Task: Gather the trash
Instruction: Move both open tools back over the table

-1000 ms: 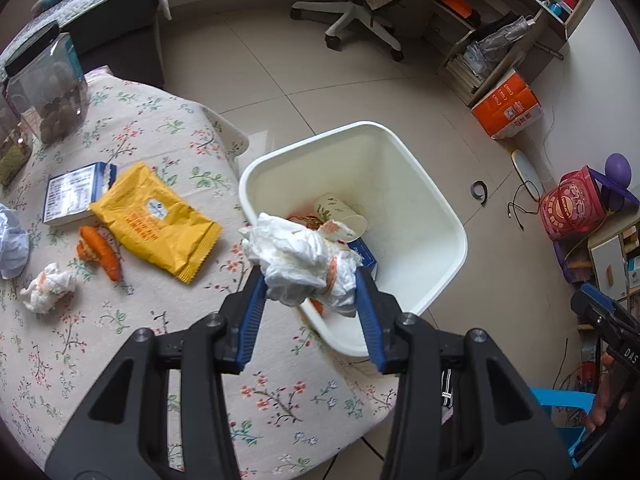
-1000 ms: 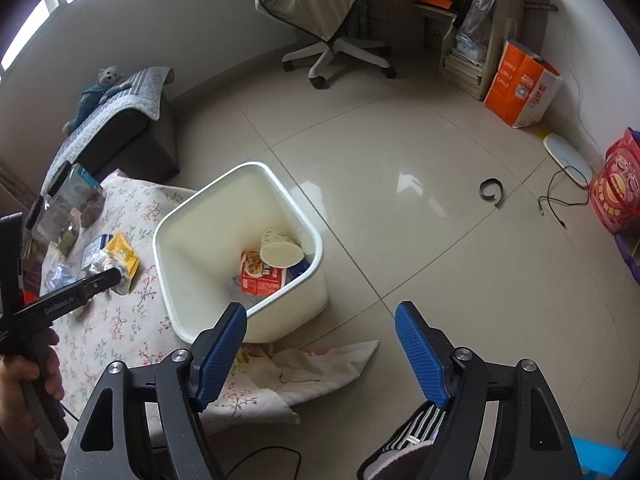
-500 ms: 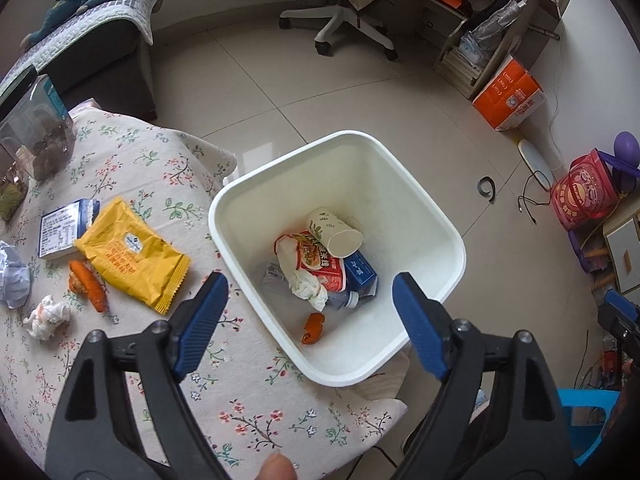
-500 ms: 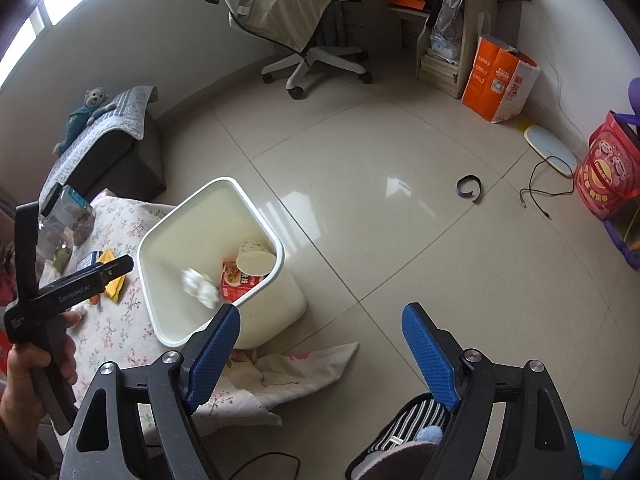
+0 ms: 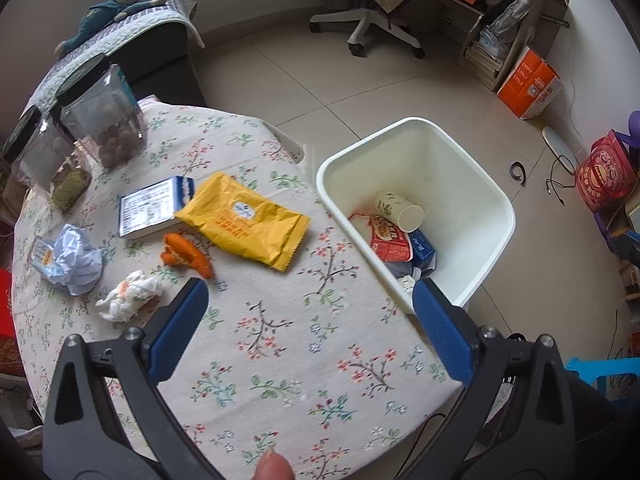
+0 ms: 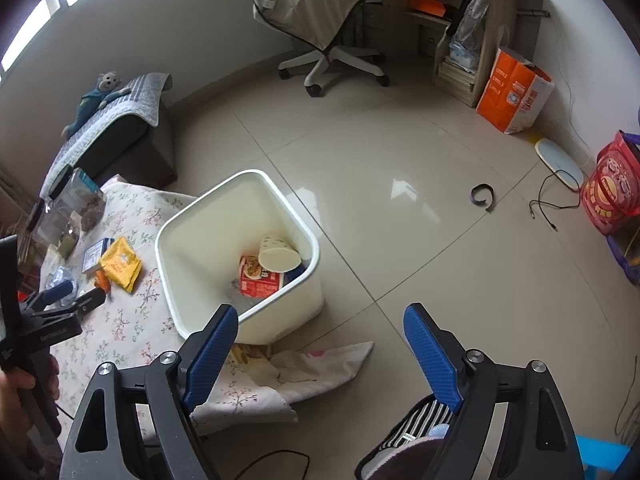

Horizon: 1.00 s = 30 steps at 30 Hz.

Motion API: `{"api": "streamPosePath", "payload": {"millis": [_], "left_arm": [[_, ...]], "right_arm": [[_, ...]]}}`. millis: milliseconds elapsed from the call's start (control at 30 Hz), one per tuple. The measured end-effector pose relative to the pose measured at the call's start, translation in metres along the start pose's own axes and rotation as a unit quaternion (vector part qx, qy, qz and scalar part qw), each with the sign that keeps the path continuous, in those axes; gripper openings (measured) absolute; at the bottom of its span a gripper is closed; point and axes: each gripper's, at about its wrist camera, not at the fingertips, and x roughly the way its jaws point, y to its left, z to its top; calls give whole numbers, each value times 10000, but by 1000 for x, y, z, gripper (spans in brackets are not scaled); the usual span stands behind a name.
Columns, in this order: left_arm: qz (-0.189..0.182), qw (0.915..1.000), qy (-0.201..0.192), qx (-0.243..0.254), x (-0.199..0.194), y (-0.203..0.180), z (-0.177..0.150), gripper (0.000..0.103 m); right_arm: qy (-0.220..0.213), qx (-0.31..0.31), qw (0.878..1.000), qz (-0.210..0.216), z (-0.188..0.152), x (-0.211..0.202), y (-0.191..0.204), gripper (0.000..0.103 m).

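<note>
A white bin (image 5: 440, 160) stands on the floor against the flowered table (image 5: 280, 344). Inside it lie a paper cup (image 5: 400, 210), a red wrapper (image 5: 390, 238) and a blue carton (image 5: 422, 246). On the table are a yellow snack packet (image 5: 244, 220), an orange scrap (image 5: 186, 254), a crumpled white tissue (image 5: 130, 300) and a crumpled pale-blue paper (image 5: 76, 260). My left gripper (image 5: 308, 286) hangs over the table's edge beside the bin, its jaws opening with nothing between them. My right gripper (image 6: 320, 310) is open and empty above the floor next to the bin (image 6: 208, 240).
A blue-and-white box (image 5: 154, 206) and clear jars (image 5: 100, 120) sit at the table's far side. A cloth (image 6: 320, 364) lies on the floor by the bin. An office chair (image 6: 320, 20), an orange carton (image 6: 512, 92) and a cable (image 6: 556, 200) are farther off.
My left gripper let go of the crumpled tissue into the bin, opened wide, and swung left back over the table. The right gripper barely moved.
</note>
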Motion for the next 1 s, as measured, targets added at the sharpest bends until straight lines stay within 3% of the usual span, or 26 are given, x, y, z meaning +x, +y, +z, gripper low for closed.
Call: {"api": "streamPosePath", "payload": {"millis": [200,333,467,633,867,1000], "left_arm": [[134,9991,-82,-389,-20,56,-28,102],[502,9966,-155,-636,-28,94,-45,102],[806,9911,-6,-1057,-24,135,-60,102],[918,9796,131,-1782,-24,178,-68,102],[830,9669,251,-2399,-16,207,-69,102],[788,9649,263,-2491,-1,209,-62,102]], "right_arm": [[29,-465,9989,13,-1,7,50,87],[70,-614,9980,97,-2,13,80,87],[150,-846,9962,120,-2,25,113,87],[300,-938,9948,272,0,43,157,87],[360,-1409,9886,397,1,77,228,87],[461,-1620,9841,571,1,105,262,87]]}}
